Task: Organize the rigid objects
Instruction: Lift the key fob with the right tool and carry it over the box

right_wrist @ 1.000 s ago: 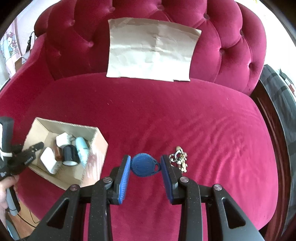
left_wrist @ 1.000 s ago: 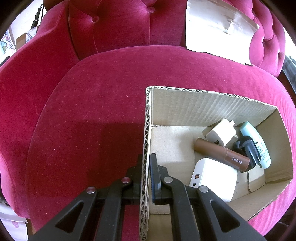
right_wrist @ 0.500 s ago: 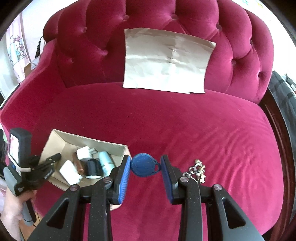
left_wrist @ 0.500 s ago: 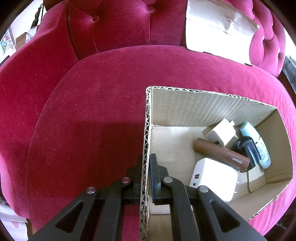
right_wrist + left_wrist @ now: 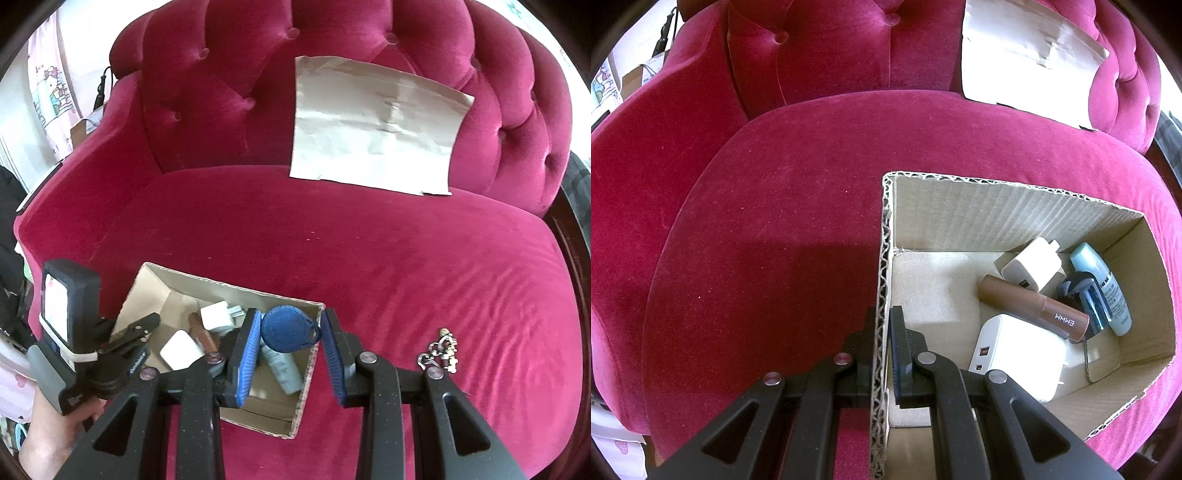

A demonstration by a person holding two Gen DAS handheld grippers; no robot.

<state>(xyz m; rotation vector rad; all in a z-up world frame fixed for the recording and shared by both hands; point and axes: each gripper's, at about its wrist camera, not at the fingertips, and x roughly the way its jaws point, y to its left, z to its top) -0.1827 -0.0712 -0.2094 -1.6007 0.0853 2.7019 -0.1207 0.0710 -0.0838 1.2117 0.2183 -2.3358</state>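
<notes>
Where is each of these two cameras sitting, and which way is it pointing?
Left wrist view: rides on the left tongs, looking down along them; they pinch the cardboard box wall on the red sofa.
Right wrist view: rides on the right tongs, looking down at the sofa; they hold a blue key fob in front of the box, and a hand grips the left tool.
Shared: box, white chargers, brown tube, sofa.

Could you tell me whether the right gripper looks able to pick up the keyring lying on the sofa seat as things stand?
Probably not yet. The right gripper is shut on the blue key fob, so its jaws are taken. The keyring itself lies uncovered on the sofa seat.
</notes>
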